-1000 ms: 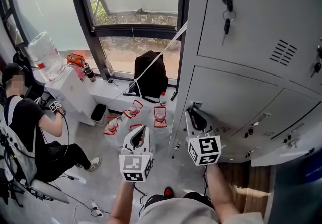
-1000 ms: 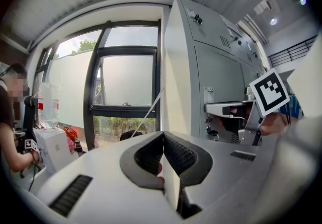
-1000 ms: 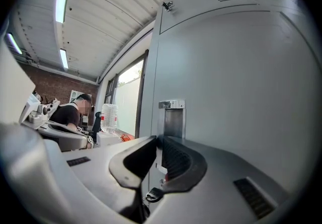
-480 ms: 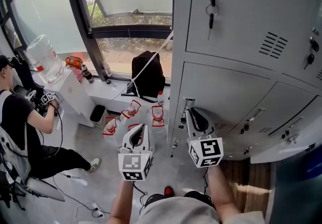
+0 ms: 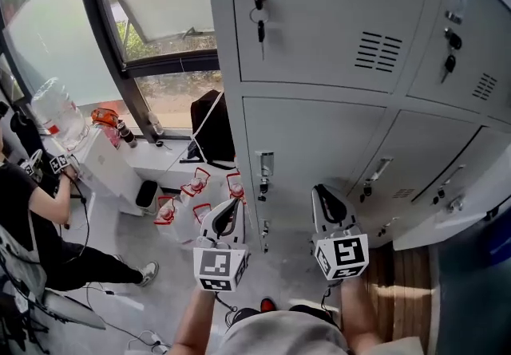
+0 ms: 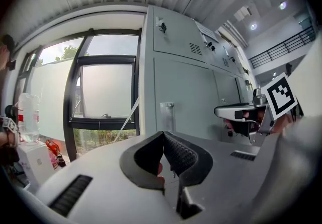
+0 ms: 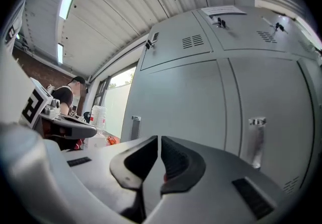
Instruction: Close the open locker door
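Grey lockers fill the head view. The middle-row locker door [image 5: 315, 142] carries a latch handle [image 5: 264, 163] on its left edge and looks flush with its frame. My right gripper [image 5: 326, 200] hangs just in front of that door, below its middle. Its jaws are closing with nothing between them, and they show only a thin slit in the right gripper view [image 7: 159, 138]. My left gripper [image 5: 227, 214] is held left of the locker's edge, shut and empty, jaws meeting at the tips [image 6: 162, 135]. A pale slab [image 5: 447, 222] juts out at lower right; I cannot tell whether it is a door.
Keys hang in the upper locker doors [image 5: 259, 10]. A person [image 5: 28, 210] sits at the left near a water bottle [image 5: 54, 110]. A black bag [image 5: 211, 126] leans under the window, and red-rimmed items [image 5: 196, 186] lie on the floor before it.
The view has swung right, so the lockers now fill it. My right gripper has moved from the door's left edge to a spot in front of its lower middle.
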A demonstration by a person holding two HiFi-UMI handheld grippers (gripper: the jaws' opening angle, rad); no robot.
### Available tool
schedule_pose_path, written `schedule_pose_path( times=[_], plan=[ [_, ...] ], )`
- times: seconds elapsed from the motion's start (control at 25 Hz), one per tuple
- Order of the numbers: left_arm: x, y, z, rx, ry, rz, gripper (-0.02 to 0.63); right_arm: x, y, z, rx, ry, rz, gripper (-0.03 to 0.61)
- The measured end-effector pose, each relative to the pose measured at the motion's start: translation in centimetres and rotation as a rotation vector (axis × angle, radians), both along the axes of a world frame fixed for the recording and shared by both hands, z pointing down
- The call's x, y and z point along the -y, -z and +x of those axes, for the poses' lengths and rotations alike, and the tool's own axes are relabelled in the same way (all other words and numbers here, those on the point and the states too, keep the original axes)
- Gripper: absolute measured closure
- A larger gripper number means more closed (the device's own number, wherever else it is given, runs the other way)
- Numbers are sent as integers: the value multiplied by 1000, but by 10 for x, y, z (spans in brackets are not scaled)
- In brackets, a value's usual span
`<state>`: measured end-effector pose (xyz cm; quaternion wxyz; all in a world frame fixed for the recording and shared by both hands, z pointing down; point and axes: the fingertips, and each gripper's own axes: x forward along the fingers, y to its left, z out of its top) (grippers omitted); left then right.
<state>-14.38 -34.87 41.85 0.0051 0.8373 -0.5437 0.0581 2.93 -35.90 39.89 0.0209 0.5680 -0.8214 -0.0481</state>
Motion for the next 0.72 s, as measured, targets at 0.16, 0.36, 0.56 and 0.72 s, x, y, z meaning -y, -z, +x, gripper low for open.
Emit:
schedule_pose_path(
  times=[0.16,0.36,0.56,0.72],
  plan=[
    [-9,-3,30,6,-53,-2,592,-25,-9,32,0,-43,-2,557],
    [-22,-13,52,6,-89,-22,592,-53,-26,59,9,-93,-26,558],
    [-36,-28,65,17,-103,-56,592,-73,-40,69,26,-106,-51,559],
    [-44,-34,65,19,-98,-71,592,-83,-52,73,39,-112,-73,559]
  ],
)
